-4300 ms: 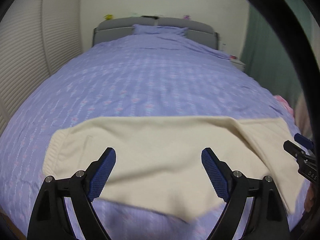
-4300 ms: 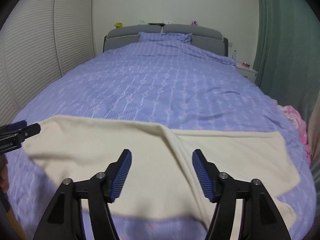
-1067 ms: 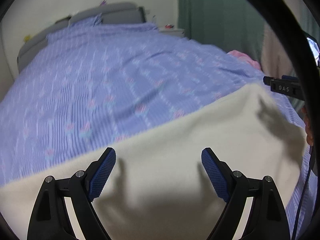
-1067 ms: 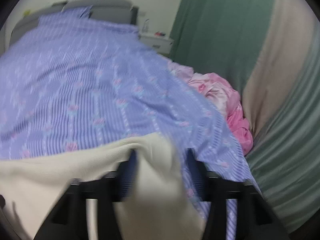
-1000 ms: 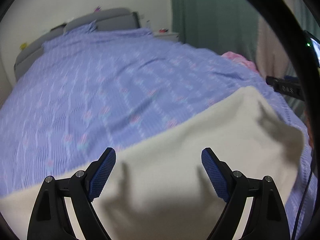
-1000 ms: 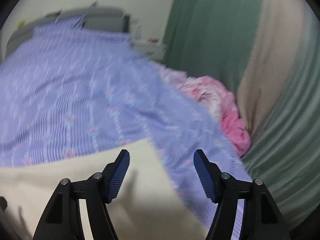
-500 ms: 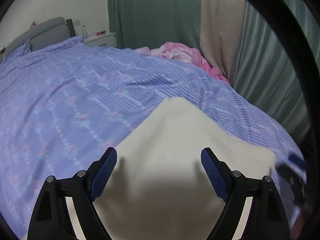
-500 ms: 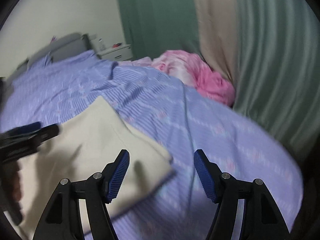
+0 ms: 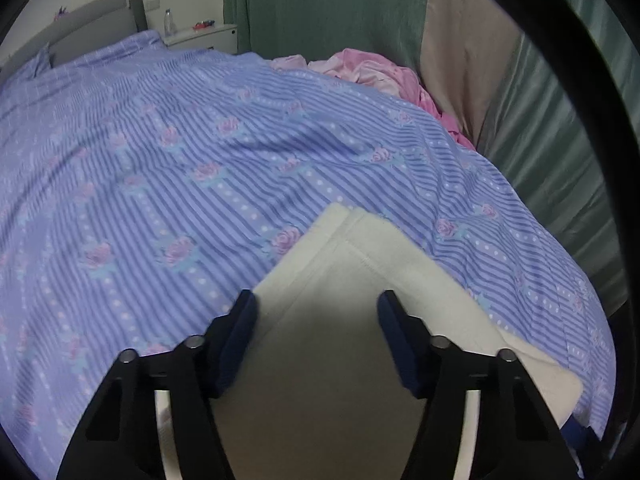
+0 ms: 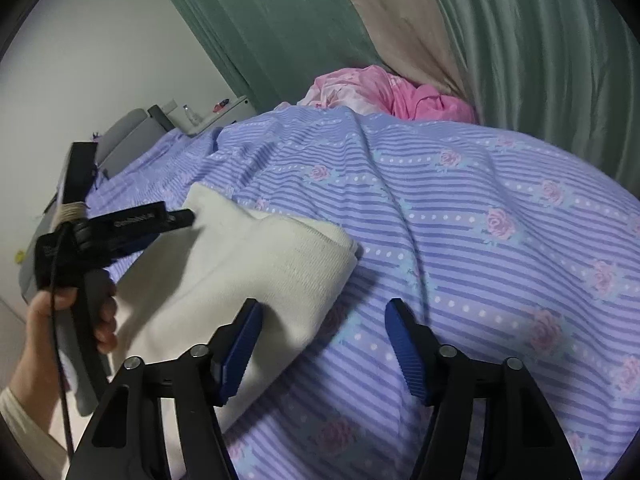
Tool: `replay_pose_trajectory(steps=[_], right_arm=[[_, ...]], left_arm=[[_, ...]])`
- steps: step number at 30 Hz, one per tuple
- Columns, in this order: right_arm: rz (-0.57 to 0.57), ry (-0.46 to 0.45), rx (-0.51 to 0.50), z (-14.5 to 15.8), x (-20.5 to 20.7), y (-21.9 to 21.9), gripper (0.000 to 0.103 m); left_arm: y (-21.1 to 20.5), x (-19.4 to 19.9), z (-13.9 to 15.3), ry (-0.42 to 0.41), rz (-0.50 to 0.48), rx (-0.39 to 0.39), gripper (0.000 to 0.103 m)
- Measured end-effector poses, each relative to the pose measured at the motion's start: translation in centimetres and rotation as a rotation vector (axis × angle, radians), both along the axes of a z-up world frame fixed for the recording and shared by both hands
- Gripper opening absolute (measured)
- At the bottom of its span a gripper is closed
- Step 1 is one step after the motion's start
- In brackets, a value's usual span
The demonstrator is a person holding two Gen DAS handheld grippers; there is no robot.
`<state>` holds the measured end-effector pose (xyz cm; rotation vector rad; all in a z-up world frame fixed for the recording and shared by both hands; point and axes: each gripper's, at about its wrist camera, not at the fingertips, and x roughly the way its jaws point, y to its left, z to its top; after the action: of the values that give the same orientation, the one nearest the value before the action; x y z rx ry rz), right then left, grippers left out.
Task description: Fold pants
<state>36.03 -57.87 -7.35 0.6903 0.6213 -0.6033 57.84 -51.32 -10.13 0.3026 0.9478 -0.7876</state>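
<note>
The cream pants (image 9: 352, 280) lie on the purple striped bedspread (image 9: 160, 152), their leg ends toward the foot of the bed. My left gripper (image 9: 316, 316) is open just above the leg end, both fingers over the cloth near its far corner. In the right wrist view the pants (image 10: 256, 264) show a folded, ribbed end, and the left gripper (image 10: 176, 220) hovers at its far corner. My right gripper (image 10: 324, 320) is open and empty, its left finger over the pants' near edge and its right finger over bare bedspread (image 10: 480, 240).
A pink blanket (image 10: 384, 92) is bunched at the bed's far side against green and beige curtains (image 10: 500, 40). A grey headboard (image 9: 92, 20) and a white nightstand (image 9: 204, 34) stand at the head of the bed.
Both grippers have swung right along the pants to the leg ends and moved lower and closer to the cloth. Both stay open.
</note>
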Motion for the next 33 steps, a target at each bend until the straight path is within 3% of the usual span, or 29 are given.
replay_pose_trajectory(steps=[1, 2, 3, 6, 9, 14, 18, 23, 26, 29, 32, 33], right_arm=[[0.001, -0.004, -0.002, -0.1, 0.1, 0.0, 0.058], [0.002, -0.011, -0.004, -0.2, 0.1, 0.0, 0.055], [0.001, -0.017, -0.006, -0.2, 0.0, 0.0, 0.047], [0.012, -0.037, 0.006, -0.7, 0.1, -0.1, 0.026], [0.000, -0.057, 0.024, -0.9, -0.2, -0.3, 0.018], [-0.011, -0.076, 0.008, 0.0, 0.0, -1.0, 0.012], [-0.021, 0.036, 0.014, -0.8, 2.7, -1.8, 0.012], [-0.019, 0.096, -0.037, -0.7, 3.7, -1.2, 0.012], [-0.022, 0.103, -0.014, -0.9, 3.7, -1.6, 0.013], [-0.019, 0.124, -0.013, -0.8, 3.7, -1.7, 0.013], [-0.009, 0.157, -0.020, -0.7, 4.0, -1.7, 0.015], [-0.003, 0.174, -0.022, -0.4, 4.1, -1.8, 0.021]], left_arm=[[0.0, 0.0, -0.1, -0.003, -0.001, -0.004, 0.043], [-0.1, 0.0, -0.1, -0.008, 0.002, 0.000, 0.020], [-0.2, 0.0, -0.2, -0.014, 0.005, 0.008, 0.010], [-0.6, -0.1, -0.4, -0.044, -0.030, 0.026, 0.009], [-0.5, -0.2, 0.2, -0.064, -0.018, 0.001, 0.008], [-0.1, 1.0, 1.2, -0.078, 0.049, -0.047, 0.007], [-0.5, 2.5, -0.1, 0.003, 0.087, -0.013, 0.008], [-0.9, 1.8, 0.3, -0.049, 0.049, 0.025, 0.010], [-0.8, 1.3, 1.4, -0.068, 0.041, 0.020, 0.017], [-1.0, 0.3, 2.6, -0.063, 0.011, 0.003, 0.041], [-0.9, -1.5, 3.7, -0.055, -0.015, -0.004, 0.044], [-0.5, -2.1, 3.9, -0.047, -0.015, -0.002, 0.045]])
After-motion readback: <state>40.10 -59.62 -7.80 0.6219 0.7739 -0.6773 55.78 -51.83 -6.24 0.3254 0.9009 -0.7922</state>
